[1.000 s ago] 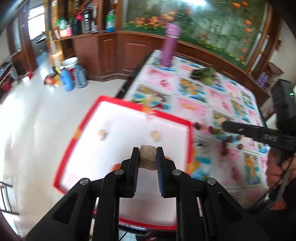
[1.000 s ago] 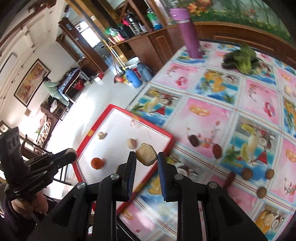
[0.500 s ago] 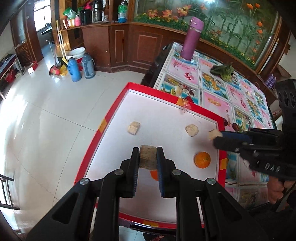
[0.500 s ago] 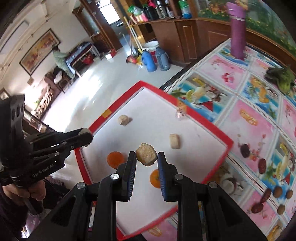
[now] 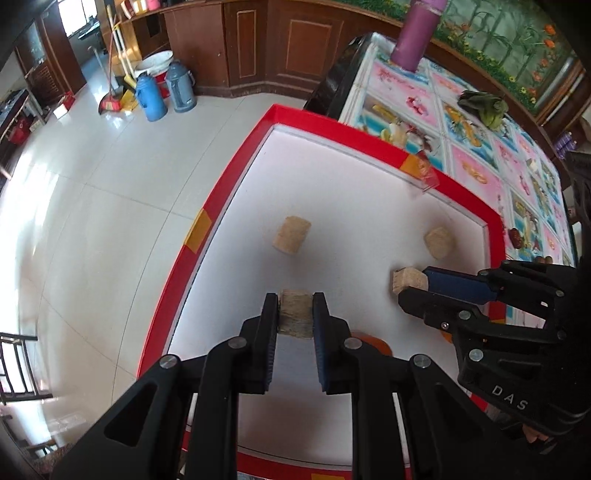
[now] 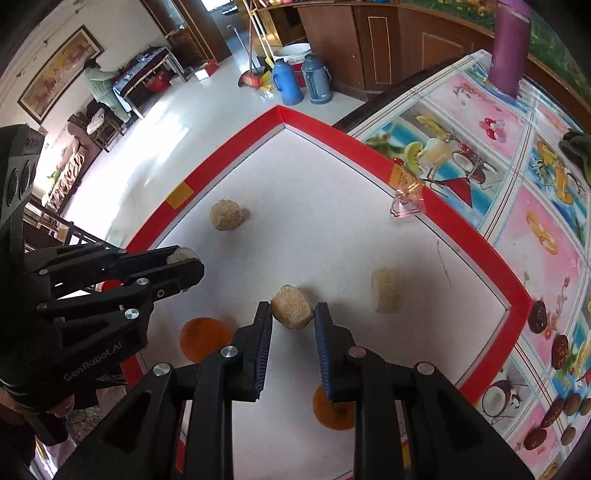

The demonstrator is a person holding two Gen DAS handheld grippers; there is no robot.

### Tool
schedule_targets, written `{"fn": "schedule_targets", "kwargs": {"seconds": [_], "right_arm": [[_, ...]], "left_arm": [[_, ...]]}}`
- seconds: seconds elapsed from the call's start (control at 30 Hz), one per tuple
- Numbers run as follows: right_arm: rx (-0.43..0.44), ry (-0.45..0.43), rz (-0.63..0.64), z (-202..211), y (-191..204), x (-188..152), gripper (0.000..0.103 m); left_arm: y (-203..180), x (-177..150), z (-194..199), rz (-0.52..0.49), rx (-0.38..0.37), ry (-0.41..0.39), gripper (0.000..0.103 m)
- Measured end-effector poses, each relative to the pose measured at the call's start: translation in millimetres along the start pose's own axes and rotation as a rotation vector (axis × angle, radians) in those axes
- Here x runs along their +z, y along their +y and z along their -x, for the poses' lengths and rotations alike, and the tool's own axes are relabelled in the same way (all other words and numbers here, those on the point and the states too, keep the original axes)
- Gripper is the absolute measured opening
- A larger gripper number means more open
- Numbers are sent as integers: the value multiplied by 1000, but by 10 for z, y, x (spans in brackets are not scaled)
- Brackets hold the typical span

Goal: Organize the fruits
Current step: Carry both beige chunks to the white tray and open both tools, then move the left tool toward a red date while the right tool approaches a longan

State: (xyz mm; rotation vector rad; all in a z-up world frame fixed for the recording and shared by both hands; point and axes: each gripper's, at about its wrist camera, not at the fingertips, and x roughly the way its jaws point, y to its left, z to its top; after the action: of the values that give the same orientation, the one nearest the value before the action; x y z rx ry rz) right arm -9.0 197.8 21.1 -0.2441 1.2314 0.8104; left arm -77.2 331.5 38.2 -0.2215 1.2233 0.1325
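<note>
Left wrist: beige block [image 5: 294,312] between fingers [image 5: 270,317].

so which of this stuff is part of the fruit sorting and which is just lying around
Part of the job:
- red-rimmed tray
- tan blocks on it
- block in the left gripper
- block between the right gripper fingers
- orange pieces
- dark fruits on the tablecloth

Lying about:
- purple flask
- leafy greens
- blue flasks on the floor

The black two-finger left gripper [image 5: 295,314] at lower centre pinches a tan cube, while the black right gripper [image 6: 293,317] stands slightly parted around another.
</note>
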Motion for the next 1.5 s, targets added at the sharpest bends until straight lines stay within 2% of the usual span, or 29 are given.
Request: {"fn": "schedule_targets", "kwargs": {"seconds": [0.53,0.63,0.7,0.77,1.0,1.07,1.2,1.4,1.5], "right_arm": [[-22,37,8,-10,61,51,24],[-16,54,15,-44,125,102,28],[-9,59,-2,-15,101,97,37],[1,30,-17,64,43,93,37],[42,-108,-100,568,-263,40,37],[31,-156,-128,739,-390,-5,37],[-24,-235,-187,1041,-683,-148,39],[-88,-295,-347,1322,-1275,-445,40],[-110,-301,-432,1417,-1565,-644,40]], "left_arm": [[-107,94,-151,-49,92,43,22],[-88,112,-154,-38,89,52,23],[-93,123,-153,-30,89,59,29],[-108,135,-95,-28,94,42,38],[-265,235,284,-60,108,-56,53],[-337,261,382,-75,110,-81,57],[-556,314,506,-105,96,-115,57],[-1063,315,543,-189,44,-123,59],[-1312,253,520,-223,19,-115,68]]}}
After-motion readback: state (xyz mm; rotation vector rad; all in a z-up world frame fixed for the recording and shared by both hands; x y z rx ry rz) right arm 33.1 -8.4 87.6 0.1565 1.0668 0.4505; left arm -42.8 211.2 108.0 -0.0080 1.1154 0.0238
